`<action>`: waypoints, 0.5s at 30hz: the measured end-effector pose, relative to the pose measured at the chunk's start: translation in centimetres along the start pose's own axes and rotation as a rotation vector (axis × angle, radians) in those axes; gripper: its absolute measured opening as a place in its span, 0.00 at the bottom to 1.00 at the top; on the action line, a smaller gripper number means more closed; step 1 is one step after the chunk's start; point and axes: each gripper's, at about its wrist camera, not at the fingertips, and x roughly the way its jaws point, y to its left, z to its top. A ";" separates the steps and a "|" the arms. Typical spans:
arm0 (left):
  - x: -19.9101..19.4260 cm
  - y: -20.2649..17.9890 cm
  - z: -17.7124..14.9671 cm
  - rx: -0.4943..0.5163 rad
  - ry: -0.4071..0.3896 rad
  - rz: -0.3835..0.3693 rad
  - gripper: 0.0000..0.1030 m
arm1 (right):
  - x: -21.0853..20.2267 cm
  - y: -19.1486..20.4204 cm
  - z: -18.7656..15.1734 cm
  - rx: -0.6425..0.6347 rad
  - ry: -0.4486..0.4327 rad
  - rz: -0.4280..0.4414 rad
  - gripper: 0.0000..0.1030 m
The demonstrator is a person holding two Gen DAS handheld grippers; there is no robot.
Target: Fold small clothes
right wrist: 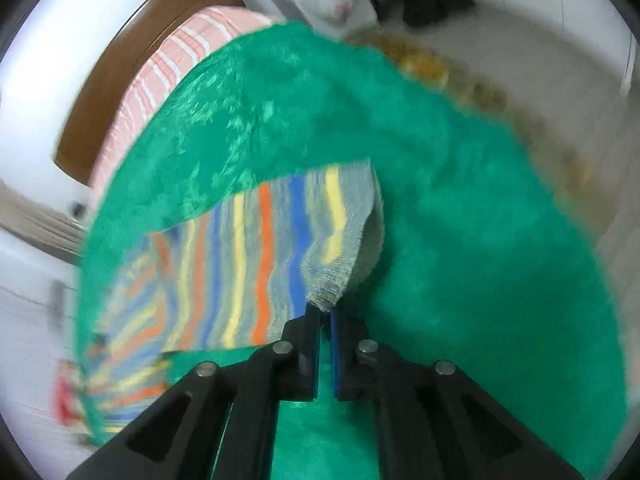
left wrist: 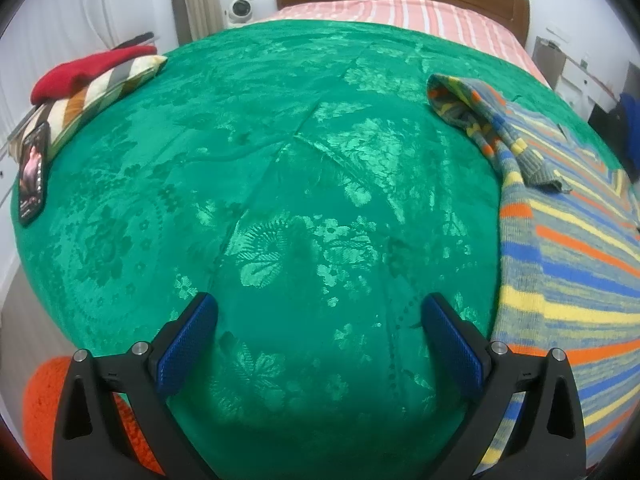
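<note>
Your right gripper (right wrist: pixel 325 312) is clenched on a corner of the striped sweater (right wrist: pixel 256 256); keep that pinch firm and carry the corner low across the garment, so the fold line stays straight. The picture is blurred, so how much knit sits between the pads I cannot say surely. Your left gripper (left wrist: pixel 318 344) stands wide apart, holding nothing, over bare green bedspread (left wrist: pixel 280 140). The sweater lies just to its right, with much free cover beyond. Farther off, avoid the red garment (left wrist: pixel 86 70) at the bed's left edge.
</note>
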 end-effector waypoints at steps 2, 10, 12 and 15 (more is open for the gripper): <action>0.1 0.0 0.0 0.003 -0.001 0.003 1.00 | -0.1 -0.3 -0.1 -0.045 -0.027 -0.148 0.03; 0.3 0.2 -0.5 0.008 -0.024 -0.026 1.00 | 0.5 -0.3 -1.4 -0.047 -0.021 -0.167 0.15; 0.3 0.3 -0.3 0.028 -0.005 -0.035 1.00 | -0.5 -0.3 -1.6 -0.046 -0.048 -0.160 0.49; -1.7 0.0 0.8 0.089 0.004 0.003 0.95 | -3.9 -0.1 -3.3 -0.069 -0.168 -0.187 0.65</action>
